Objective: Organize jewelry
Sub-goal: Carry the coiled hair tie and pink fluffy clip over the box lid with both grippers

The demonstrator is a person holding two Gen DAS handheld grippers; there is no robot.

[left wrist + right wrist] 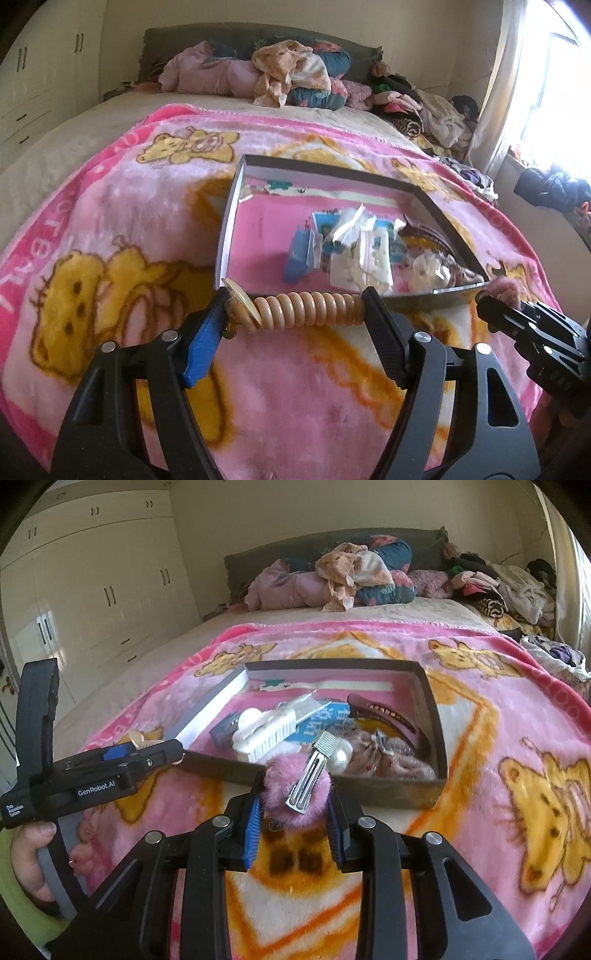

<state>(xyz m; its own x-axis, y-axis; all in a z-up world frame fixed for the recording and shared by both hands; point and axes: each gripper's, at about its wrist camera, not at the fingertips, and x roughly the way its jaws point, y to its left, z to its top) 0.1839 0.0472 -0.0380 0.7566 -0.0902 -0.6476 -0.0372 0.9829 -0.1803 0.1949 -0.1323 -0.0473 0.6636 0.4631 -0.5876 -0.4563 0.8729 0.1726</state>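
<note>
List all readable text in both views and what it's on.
"GenRobot.AI": side of the left gripper, right wrist view.
Small white print on that gripper's handle: too small to read.
White characters on the blue packet in the box: blurred, unreadable.
Pink letters on the blanket border: partial, roughly "OTBAL".
Embossed marks on the right gripper body: unreadable.

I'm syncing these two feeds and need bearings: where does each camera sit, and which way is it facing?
Left wrist: on the left gripper, which clamps a coiled hair tie, facing up the bed over the box; the right gripper shows at the right edge.
Right wrist: on the right gripper, which grips a pink pom-pom clip, facing the headboard; the left gripper and the person's hand show at left.
Shared: box, pink bear blanket, clothes pile.
</note>
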